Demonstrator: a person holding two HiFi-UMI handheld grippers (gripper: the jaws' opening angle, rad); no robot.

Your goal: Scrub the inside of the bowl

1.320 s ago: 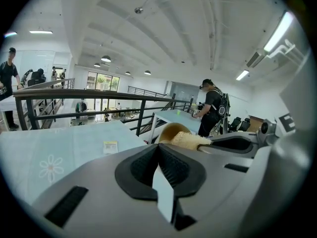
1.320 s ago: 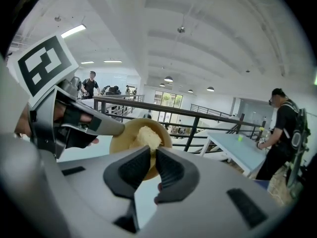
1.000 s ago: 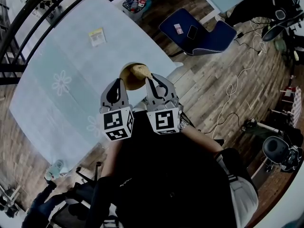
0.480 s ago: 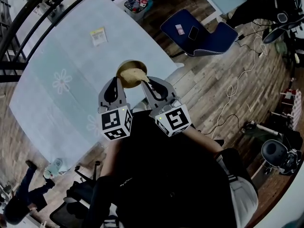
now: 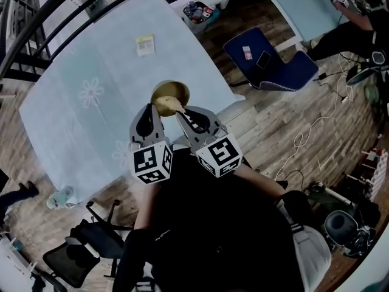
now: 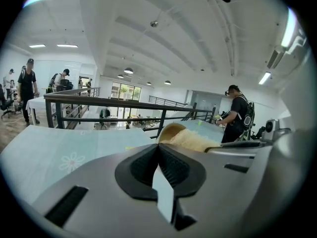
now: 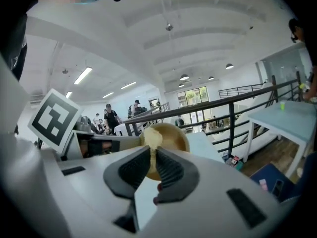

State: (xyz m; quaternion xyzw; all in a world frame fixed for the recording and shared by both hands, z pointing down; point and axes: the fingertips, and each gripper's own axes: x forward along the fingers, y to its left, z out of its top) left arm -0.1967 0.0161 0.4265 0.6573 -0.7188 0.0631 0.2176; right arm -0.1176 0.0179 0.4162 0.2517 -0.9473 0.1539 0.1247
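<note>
Two grippers meet at the bowl just left of the head view's centre, over the near edge of the table with its pale blue cloth. The left gripper is clenched on the bowl's rim and holds it tipped, with its hollow turned towards the right gripper. In the right gripper view the golden inside faces the camera, just beyond the jaw tips. The right gripper is closed tight on a pale yellow sponge, which lies against the lower part of the bowl's inside.

Compared with a second ago, the sponge covers less of the bowl. Then it lay across most of the hollow; now it sits low near the rim, and more bare inside shows above it. The right gripper has rolled, so its marker cube stands cornerwise where before it faced squarely up. The left gripper keeps its grip, its own cube much as it was. The whole head view has shifted: the table, the blue chair and the yellow card all sit further right in the frame.
</note>
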